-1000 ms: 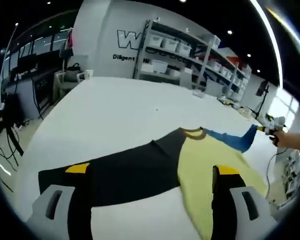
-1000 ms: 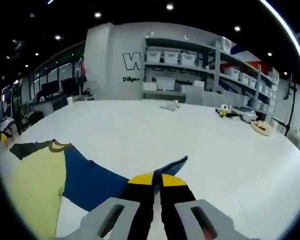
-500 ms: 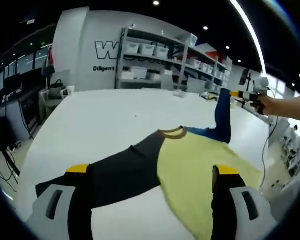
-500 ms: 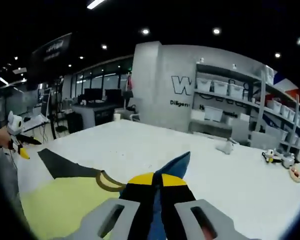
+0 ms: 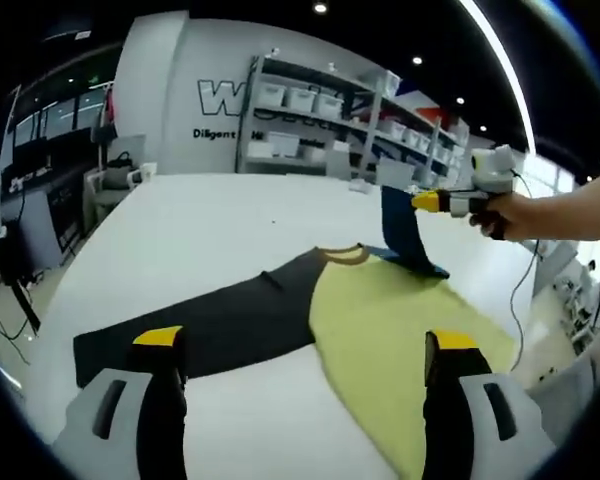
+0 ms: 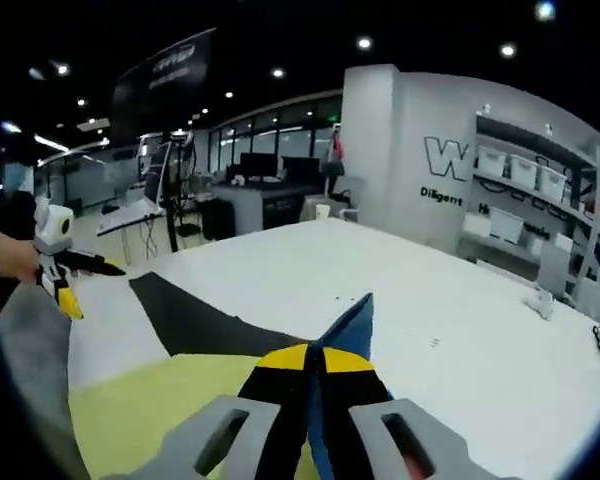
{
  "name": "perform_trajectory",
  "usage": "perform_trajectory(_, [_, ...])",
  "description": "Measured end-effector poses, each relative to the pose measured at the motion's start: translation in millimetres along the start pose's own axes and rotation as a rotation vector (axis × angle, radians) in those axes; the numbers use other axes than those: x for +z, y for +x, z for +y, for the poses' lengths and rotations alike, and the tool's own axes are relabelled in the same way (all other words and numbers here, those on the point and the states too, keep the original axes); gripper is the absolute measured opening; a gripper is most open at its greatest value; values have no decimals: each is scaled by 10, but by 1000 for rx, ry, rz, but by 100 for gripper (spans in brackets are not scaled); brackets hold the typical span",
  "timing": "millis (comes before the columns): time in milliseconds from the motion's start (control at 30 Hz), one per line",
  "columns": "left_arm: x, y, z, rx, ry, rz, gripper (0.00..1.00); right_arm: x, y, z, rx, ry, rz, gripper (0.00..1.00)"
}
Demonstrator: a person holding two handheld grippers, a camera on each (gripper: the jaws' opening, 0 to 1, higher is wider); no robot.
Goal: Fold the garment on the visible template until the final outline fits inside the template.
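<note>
The garment lies flat on the white table (image 5: 210, 215): a yellow body (image 5: 390, 320), a black sleeve (image 5: 220, 325) spread to the left, a tan collar (image 5: 342, 254). Its blue sleeve (image 5: 405, 235) is lifted off the table, and my right gripper (image 5: 430, 202), held by a hand, is shut on its end. In the right gripper view the jaws (image 6: 315, 358) pinch the blue sleeve (image 6: 352, 320) above the yellow body (image 6: 160, 405), with the black sleeve (image 6: 195, 320) beyond. My left gripper (image 5: 305, 340) hovers open over the near hem, holding nothing; it also shows as the left gripper (image 6: 80, 282).
Shelving with white bins (image 5: 310, 100) stands behind the table's far edge. Desks with monitors (image 6: 250, 185) and cables line the left side. Small items (image 6: 540, 300) lie on the far part of the table. A person's forearm (image 5: 570, 215) reaches in from the right.
The right gripper has carried the blue sleeve up off the table and inward over the yellow body. The left gripper stays open near the hem.
</note>
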State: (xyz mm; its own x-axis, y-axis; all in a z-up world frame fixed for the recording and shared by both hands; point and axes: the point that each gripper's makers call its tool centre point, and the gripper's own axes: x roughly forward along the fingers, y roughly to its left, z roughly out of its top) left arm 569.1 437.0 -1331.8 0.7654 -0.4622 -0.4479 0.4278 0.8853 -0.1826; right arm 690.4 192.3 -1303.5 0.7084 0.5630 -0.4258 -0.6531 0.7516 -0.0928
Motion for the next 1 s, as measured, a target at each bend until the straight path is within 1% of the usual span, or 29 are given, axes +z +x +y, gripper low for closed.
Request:
perform_trajectory(33, [-17, -9, 3, 0, -2, 3, 99, -50, 69, 91, 16, 8, 5, 0])
perform_trajectory(67, [-43, -19, 6, 1, -3, 8, 99, -177, 157, 246, 47, -6, 45, 0])
perform_trajectory(100, [-62, -27, 10, 3, -2, 11, 99, -287, 220, 308, 51, -18, 77, 0])
perform_trajectory(133, [-89, -34, 17, 4, -2, 18, 99, -418, 306, 395, 46, 8, 100, 0])
perform_trajectory(167, [-107, -38, 18, 4, -2, 21, 99, -496, 358, 463, 54, 23, 115, 0])
perform_trajectory(200, [-131, -44, 27, 7, -3, 26, 99, -556, 420, 551, 57, -1, 123, 0])
perform_trajectory(233, [-145, -49, 33, 9, -3, 30, 99, -587, 457, 596, 57, 4, 128, 0])
perform_trajectory(267, [-157, -59, 41, 11, -4, 34, 99, -604, 501, 660, 60, 28, 126, 0])
perform_trajectory(333, [-166, -69, 49, 13, -5, 36, 99, -618, 552, 727, 66, 21, 131, 0])
perform_trajectory(400, [-194, -76, 67, 15, -2, 46, 99, -611, 593, 807, 81, 32, 133, 0])
perform_trajectory(433, [-199, -81, 72, 17, -3, 49, 99, -614, 625, 858, 91, 18, 137, 0])
perform_trajectory(700, [-228, -62, 66, 20, -13, 56, 99, -698, 753, 945, 104, 32, 162, 0])
perform_trajectory(833, [-241, -61, 57, 23, -11, 61, 99, -683, 772, 1052, 122, 43, 159, 0])
perform_trajectory(900, [-249, -66, 63, 27, -15, 61, 99, -672, 782, 1146, 141, 30, 153, 0])
perform_trajectory(1000, [-263, -71, 69, 30, -20, 64, 99, -740, 815, 1207, 163, 44, 167, 0])
